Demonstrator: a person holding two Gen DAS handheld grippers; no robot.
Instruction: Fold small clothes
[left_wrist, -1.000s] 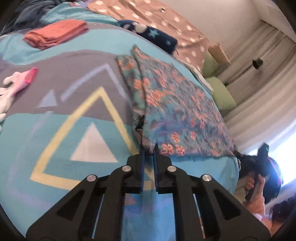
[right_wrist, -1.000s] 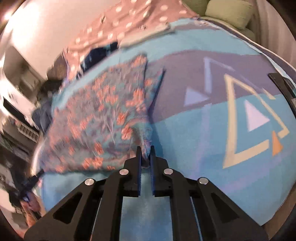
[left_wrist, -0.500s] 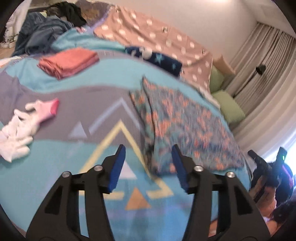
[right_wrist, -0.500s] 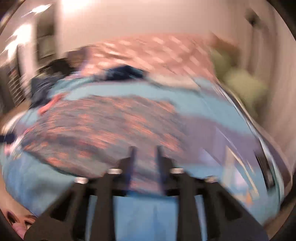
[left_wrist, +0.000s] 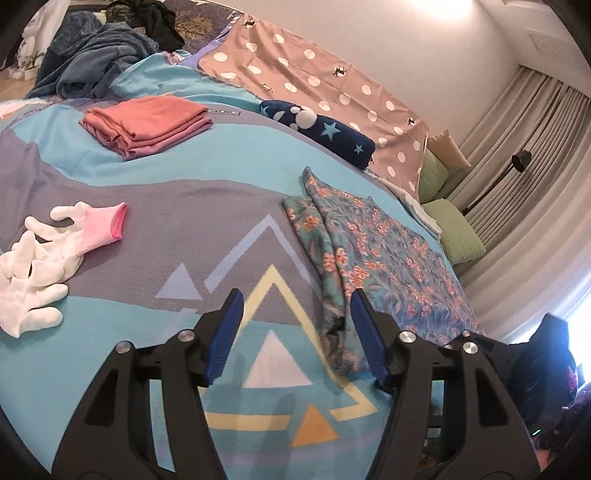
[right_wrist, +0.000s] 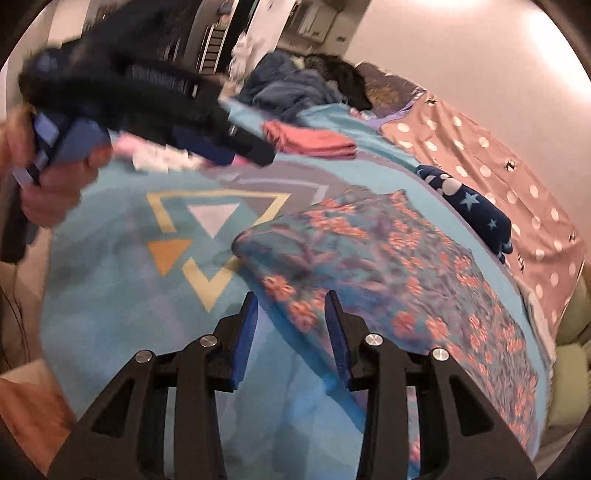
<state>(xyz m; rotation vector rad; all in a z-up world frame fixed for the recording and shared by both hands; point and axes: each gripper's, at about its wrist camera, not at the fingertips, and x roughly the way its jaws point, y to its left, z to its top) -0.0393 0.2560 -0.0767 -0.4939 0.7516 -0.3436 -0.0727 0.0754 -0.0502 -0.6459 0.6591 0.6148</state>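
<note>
Two tools, one per hand. Left tool (left_wrist: 295, 328): black frame, blue ribbed pads, jaws opening and wide apart, nothing between them, released; it hung over the yellow triangle printed on the blanket. Right tool (right_wrist: 290, 332): same build, jaws parted and empty, released, hovering at the near edge of the floral garment.

One floral garment (left_wrist: 373, 254): thin teal cloth with orange flowers, lying flat on the right half of the bed, folded lengthwise with a raised crease along its left side; its near left corner sat rumpled just beside the left tool's right pad.

One blanket (left_wrist: 155, 184): knit-looking, turquoise and grey-violet bands with printed triangles, covering the bed.

One stack of pink folded cloth (left_wrist: 147, 125): flat, squared, far left; layers not countable.

White gloves (left_wrist: 37, 266): soft knit, one with a pink cuff, heaped at the left edge; number uncertain.

One navy item with pale stars (left_wrist: 321, 129), far, partly rolled. One dusty-pink polka-dot sheet (left_wrist: 314, 77) behind it. Two green cushions (left_wrist: 454, 232), the far one partly hidden behind the sheet. One heap of dark blue clothes (left_wrist: 96, 62), far left, tangled.

One hand (right_wrist: 51, 192), blurred, seen from the right wrist gripping the left tool's handle.
</note>
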